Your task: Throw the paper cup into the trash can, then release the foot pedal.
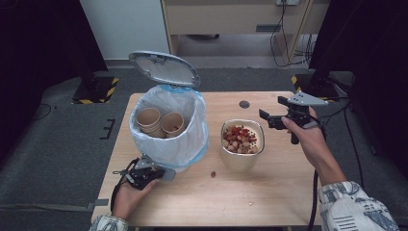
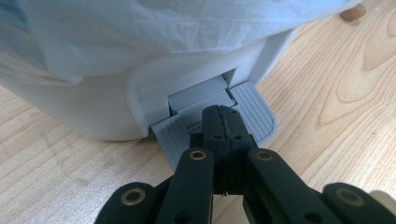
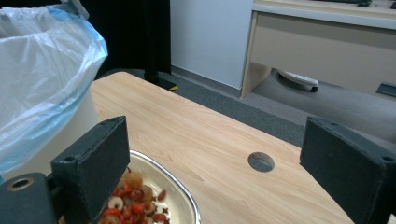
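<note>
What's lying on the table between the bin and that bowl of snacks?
One small brown nut-like piece lies on the wooden table, in the gap between bin and bowl; seen in the high view.

left gripper point(image 2: 223, 122): black linked jaws, brass-ringed pivot screws, black cable trailing behind | right gripper point(image 1: 271, 119): black blocky jaws, grey three-cornered plate on top, black cable behind | sleeves point(image 1: 353, 209): white with dark printed pattern

We've got the left gripper point(image 1: 166, 174) low by the table's near-left edge, jaws squeezed tight together and tipped down, hand point(image 1: 126, 197) behind it. Right gripper point(image 1: 270, 119) is up near the right edge, jaws spread wide, forearm angled in.
</note>
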